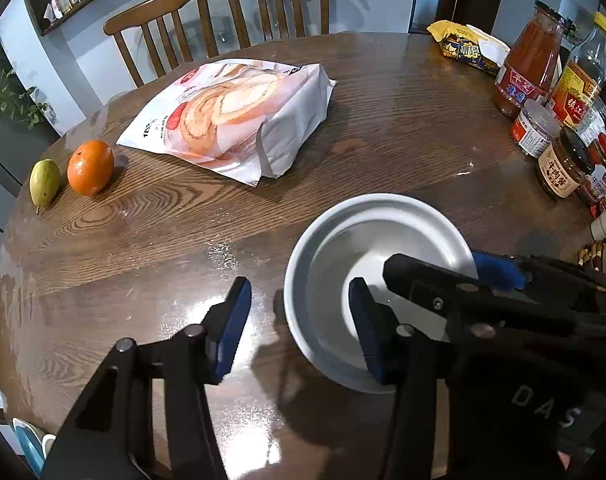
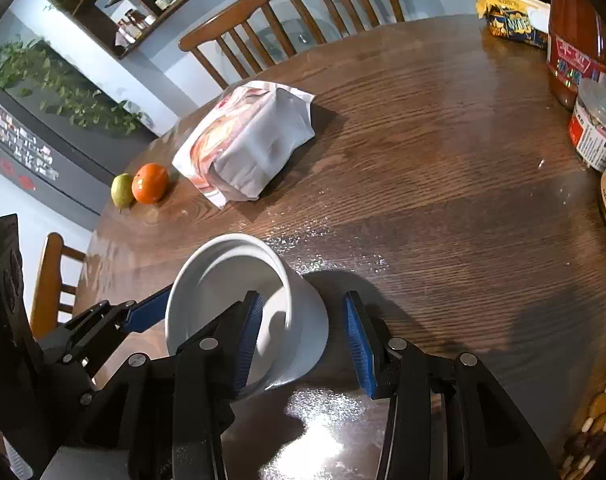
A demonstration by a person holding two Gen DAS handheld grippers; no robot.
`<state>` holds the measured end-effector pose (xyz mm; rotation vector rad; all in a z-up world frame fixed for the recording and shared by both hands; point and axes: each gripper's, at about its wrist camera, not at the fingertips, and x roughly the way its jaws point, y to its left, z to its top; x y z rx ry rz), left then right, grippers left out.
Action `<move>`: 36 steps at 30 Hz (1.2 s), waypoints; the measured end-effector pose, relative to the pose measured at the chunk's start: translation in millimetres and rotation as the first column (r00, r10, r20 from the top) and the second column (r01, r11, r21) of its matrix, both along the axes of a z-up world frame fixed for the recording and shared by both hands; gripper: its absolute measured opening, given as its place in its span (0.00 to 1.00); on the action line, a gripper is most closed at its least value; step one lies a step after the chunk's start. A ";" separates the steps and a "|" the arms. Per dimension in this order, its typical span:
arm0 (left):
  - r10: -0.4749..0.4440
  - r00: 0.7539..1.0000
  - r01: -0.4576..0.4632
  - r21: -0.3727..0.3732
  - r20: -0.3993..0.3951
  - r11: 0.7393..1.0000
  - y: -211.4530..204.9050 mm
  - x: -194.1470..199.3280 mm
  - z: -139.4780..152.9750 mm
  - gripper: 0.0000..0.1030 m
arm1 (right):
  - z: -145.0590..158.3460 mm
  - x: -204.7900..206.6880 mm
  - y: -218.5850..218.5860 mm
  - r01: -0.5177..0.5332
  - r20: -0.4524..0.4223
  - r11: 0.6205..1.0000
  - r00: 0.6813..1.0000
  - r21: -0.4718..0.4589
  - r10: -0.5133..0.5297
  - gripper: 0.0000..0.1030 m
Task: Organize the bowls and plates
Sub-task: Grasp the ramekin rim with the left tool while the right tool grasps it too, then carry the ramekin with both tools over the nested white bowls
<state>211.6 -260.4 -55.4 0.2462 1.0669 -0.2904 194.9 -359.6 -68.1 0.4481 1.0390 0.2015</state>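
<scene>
Jaws of the left gripper (image 1: pixel 299 292) stand apart, astride the near left wall of the white bowl (image 1: pixel 383 220): one blue pad hangs outside over the counter (image 1: pixel 403 120), the other sits inside the bowl. There is a clear gap between the outer pad and the rim, so neither pad clamps the wall.

Jaws of the right gripper (image 2: pixel 303 300) are also apart and straddle the opposite wall of the same bowl. One finger dips into the bowl and the other stands outside it. A dark strip of shadow shows between the outer pad and the bowl's side.

The bowl is upright on the counter between the two grippers, which point steeply down at it from either side.

Beyond the jaws, towards the far edge, lies a bread bag (image 1: pixel 231 120). To the left of it are an orange (image 1: pixel 90 167) and a green fruit (image 1: pixel 44 182), just beside each other. Off to the right of the jaws stands a crowd of bottles and jars (image 1: pixel 531 68), with a yellow snack pack (image 1: pixel 463 48) farther back. Two chairs (image 1: pixel 263 4) stand behind the counter.
</scene>
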 end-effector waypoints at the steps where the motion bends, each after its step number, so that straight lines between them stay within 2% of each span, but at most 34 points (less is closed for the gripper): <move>1: -0.008 1.000 0.008 -0.008 -0.004 1.000 -0.8 -0.6 -0.3 0.37 | -1.4 0.3 -0.5 0.002 -0.004 1.000 1.000 0.005 -0.002 0.39; 7: -0.029 1.000 0.029 -0.031 -0.009 0.999 -5.1 -3.0 -0.2 0.24 | -5.9 1.9 -2.8 0.003 -0.009 0.999 1.000 0.043 -0.002 0.31; 14: -0.033 0.999 0.033 -0.035 0.001 0.999 -5.5 -4.3 0.0 0.24 | -6.8 1.6 -0.4 0.017 0.001 0.999 1.000 0.040 -0.017 0.27; 20: -0.052 0.998 0.052 -0.009 0.038 0.999 -10.4 -10.4 1.8 0.24 | -5.0 -1.5 2.6 0.038 0.018 0.999 0.999 0.005 -0.038 0.23; 36: -0.080 0.993 0.081 -0.009 0.091 0.997 -12.7 -33.0 8.7 0.26 | -2.1 -24.8 -2.0 0.078 0.043 0.997 0.996 0.024 -0.079 0.19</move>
